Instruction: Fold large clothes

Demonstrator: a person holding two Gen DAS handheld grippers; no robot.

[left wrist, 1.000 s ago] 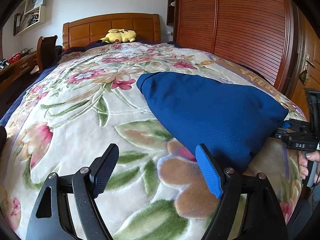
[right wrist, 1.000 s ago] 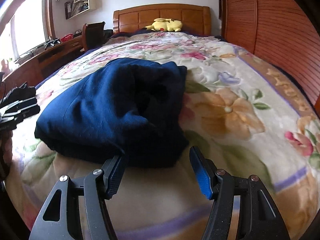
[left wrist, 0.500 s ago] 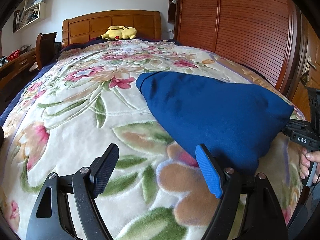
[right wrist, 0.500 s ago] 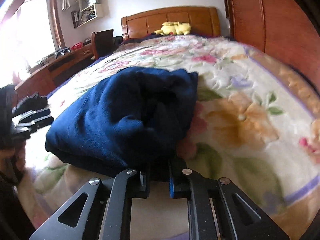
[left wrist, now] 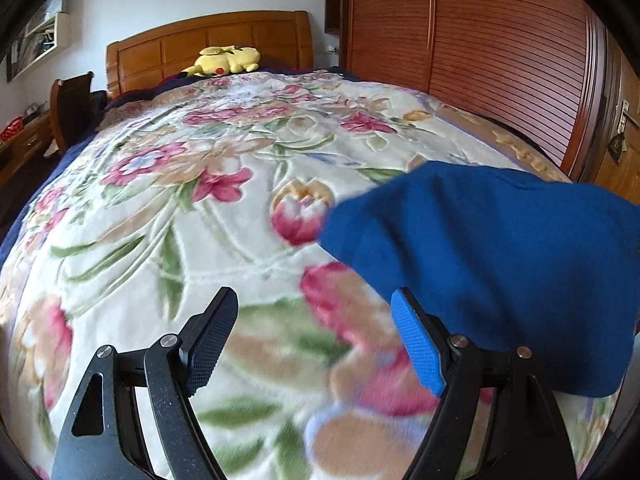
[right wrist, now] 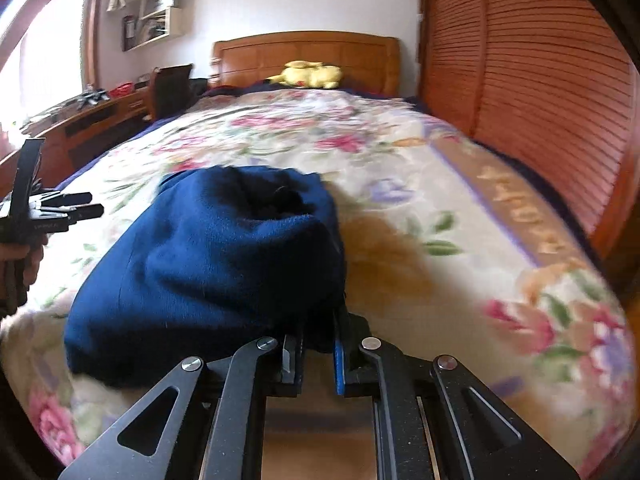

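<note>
A folded dark blue garment (right wrist: 224, 264) lies in a thick bundle on the floral bedspread (right wrist: 400, 184). My right gripper (right wrist: 318, 354) is shut on the garment's near edge and holds it raised toward the camera. In the left wrist view the garment (left wrist: 500, 252) fills the right side, lifted off the bedspread (left wrist: 180, 208). My left gripper (left wrist: 312, 340) is open and empty, just left of the garment, with its right finger against the cloth's edge. The left gripper also shows at the left edge of the right wrist view (right wrist: 60, 210).
A yellow plush toy (left wrist: 224, 60) lies by the wooden headboard (left wrist: 208, 44). A slatted wooden wardrobe (left wrist: 500, 52) runs along the bed's right side. A desk (right wrist: 80, 120) and chair (right wrist: 172, 88) stand to the left.
My right gripper closed on the garment's near edge and pulled it up and toward the bed's foot. My left gripper stayed open and shifted forward over the bedspread.
</note>
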